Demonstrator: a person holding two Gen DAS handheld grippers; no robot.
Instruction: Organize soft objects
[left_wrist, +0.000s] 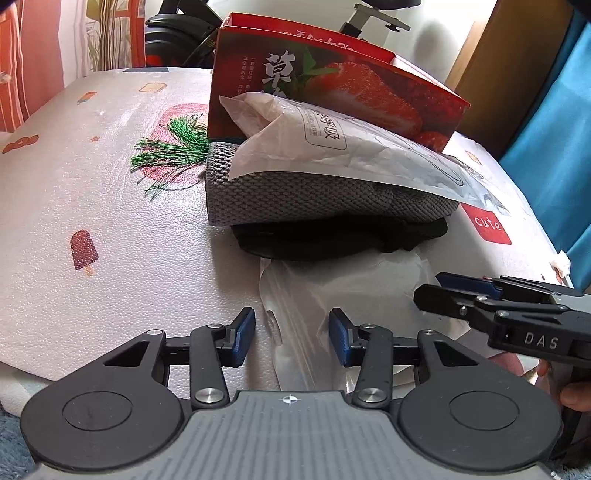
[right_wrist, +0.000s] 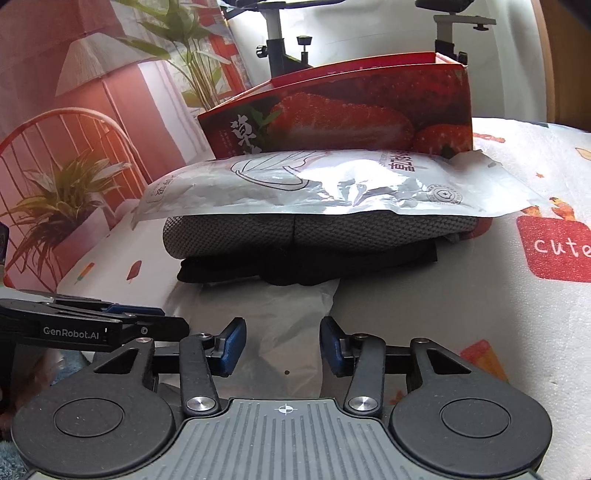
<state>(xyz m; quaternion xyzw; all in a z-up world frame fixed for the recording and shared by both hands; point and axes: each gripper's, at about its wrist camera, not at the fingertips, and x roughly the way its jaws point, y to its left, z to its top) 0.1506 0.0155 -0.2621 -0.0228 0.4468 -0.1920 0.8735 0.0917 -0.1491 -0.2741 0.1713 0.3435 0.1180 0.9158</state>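
A stack lies against a red strawberry box (left_wrist: 351, 74) (right_wrist: 369, 103): a black cloth (left_wrist: 332, 240) (right_wrist: 295, 269) at the bottom, a grey woven fabric piece (left_wrist: 295, 195) (right_wrist: 295, 236) on it, and a silvery foil pouch (left_wrist: 351, 147) (right_wrist: 314, 184) on top. In front of the stack a clear plastic bag (left_wrist: 332, 291) (right_wrist: 280, 314) lies flat on the table. My left gripper (left_wrist: 291, 332) (right_wrist: 173, 319) hovers over the bag's left edge, its blue pads apart and pressing nothing. My right gripper (right_wrist: 282, 343) (left_wrist: 430, 288) is over the bag's near part, its pads also apart.
A green tassel (left_wrist: 173, 151) lies left of the stack. The table wears a white foam cover (left_wrist: 110, 221) printed with popsicles and a red "cute" patch (right_wrist: 554, 247). A blue cloth (left_wrist: 554, 129) hangs at the right, and black stands (right_wrist: 277, 48) rise behind the box.
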